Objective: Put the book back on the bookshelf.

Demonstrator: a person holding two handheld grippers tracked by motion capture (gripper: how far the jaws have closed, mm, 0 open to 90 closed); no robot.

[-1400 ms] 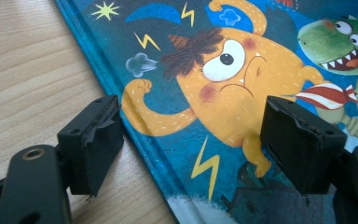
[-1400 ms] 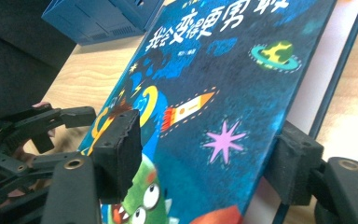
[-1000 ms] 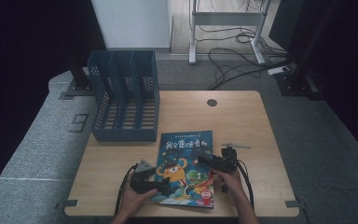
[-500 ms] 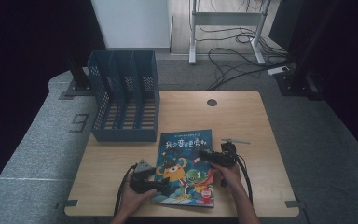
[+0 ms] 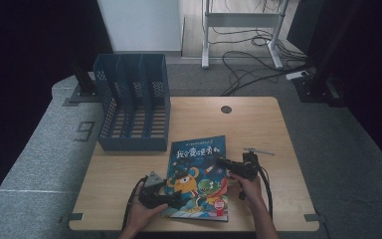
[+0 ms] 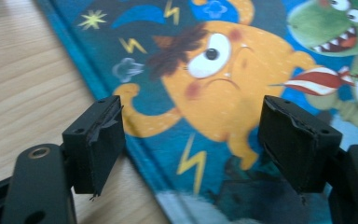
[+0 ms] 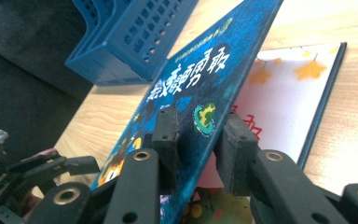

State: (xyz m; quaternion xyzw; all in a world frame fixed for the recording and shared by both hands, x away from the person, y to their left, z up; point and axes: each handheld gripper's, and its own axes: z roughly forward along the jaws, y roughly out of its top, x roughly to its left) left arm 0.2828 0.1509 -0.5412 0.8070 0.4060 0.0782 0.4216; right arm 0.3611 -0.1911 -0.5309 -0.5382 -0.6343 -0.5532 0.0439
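**Cover pinched and lifting, book not yet moved**

I'm working at a pale wooden table in a dim room, cables trailing across the floor behind it. At the far left stands a blue file rack, its slots looking empty from here. My left gripper sits at the book's near-left edge with its jaws spread wide, gripping nothing. The picture book lies near the table's front middle: a blue cover with an orange creature, a green toothy one and pale Chinese lettering. My right gripper has closed on the cover's right edge, and that cover tilts up off a white page with yellow stars. I judge the opening is only started; the rest lies flat.
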